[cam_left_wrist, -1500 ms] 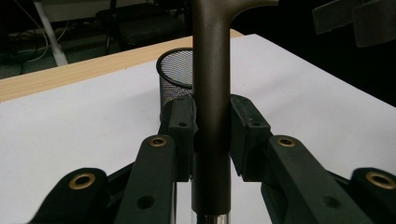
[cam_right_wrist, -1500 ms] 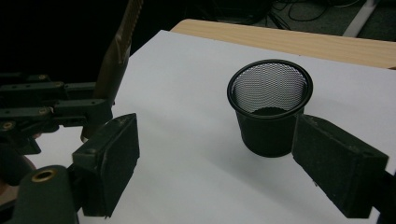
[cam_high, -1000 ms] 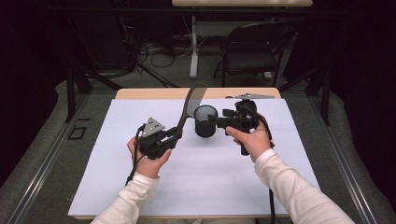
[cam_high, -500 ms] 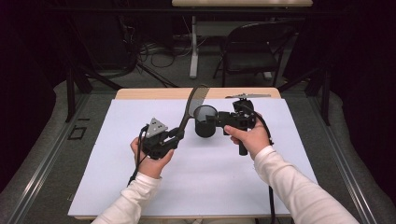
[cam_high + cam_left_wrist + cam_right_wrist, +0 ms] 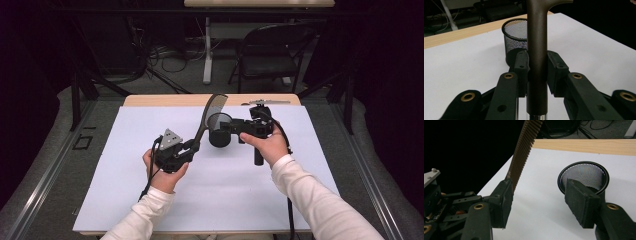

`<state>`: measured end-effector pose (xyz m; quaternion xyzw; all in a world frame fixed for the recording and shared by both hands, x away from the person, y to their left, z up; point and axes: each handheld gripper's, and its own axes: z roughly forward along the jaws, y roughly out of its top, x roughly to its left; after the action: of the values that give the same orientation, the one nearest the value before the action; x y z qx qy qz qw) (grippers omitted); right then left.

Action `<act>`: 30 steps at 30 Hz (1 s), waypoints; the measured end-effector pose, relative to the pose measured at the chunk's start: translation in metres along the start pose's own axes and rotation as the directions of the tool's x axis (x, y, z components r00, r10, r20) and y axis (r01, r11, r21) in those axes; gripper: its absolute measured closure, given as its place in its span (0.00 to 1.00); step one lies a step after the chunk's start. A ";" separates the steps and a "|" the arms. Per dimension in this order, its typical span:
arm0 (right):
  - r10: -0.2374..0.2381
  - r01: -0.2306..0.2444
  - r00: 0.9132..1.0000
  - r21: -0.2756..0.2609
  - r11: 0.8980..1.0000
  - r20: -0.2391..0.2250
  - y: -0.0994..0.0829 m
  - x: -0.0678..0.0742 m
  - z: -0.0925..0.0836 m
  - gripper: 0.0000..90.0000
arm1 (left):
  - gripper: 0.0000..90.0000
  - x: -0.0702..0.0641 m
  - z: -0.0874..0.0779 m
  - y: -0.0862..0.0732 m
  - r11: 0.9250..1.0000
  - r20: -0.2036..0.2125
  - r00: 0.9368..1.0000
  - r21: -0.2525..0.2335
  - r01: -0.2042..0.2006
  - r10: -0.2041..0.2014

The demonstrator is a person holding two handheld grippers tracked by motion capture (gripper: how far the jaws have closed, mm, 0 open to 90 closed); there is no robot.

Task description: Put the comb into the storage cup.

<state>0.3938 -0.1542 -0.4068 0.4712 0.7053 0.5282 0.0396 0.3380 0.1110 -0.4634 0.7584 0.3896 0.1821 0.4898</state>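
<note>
Here the left hand-held gripper clamps a comb, while the right hand-held gripper, jaws just closing yet apart, nears the mesh cup.

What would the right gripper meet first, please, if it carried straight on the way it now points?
Most likely the black mesh cup, which stands just ahead of the right gripper, close to one jaw. The comb rises beside the other jaw; depth is hard to judge.

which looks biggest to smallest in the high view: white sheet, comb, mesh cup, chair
1. white sheet
2. chair, though it stands farther back, so its rank is unsure
3. comb
4. mesh cup, close to the comb in size
</note>
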 end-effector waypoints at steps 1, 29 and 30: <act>0.003 -0.003 1.000 -0.002 1.000 -0.001 0.000 0.000 0.000 0.44 | 0.81 -0.001 0.000 0.000 1.000 -0.002 1.000 0.001 -0.002 0.002; 0.105 -0.107 0.994 -0.047 0.993 -0.037 0.011 -0.009 0.002 0.55 | 0.81 -0.015 0.008 -0.006 1.000 0.028 0.999 0.008 -0.028 0.027; 0.111 -0.113 0.993 -0.048 0.992 -0.043 0.011 -0.009 0.003 0.57 | 0.81 -0.016 0.008 -0.007 1.000 0.030 0.999 0.008 -0.029 0.028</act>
<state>0.4073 -0.1589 -0.4031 0.4983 0.6649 0.5564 0.0074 0.3308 0.0956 -0.4712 0.7686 0.3722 0.1761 0.4896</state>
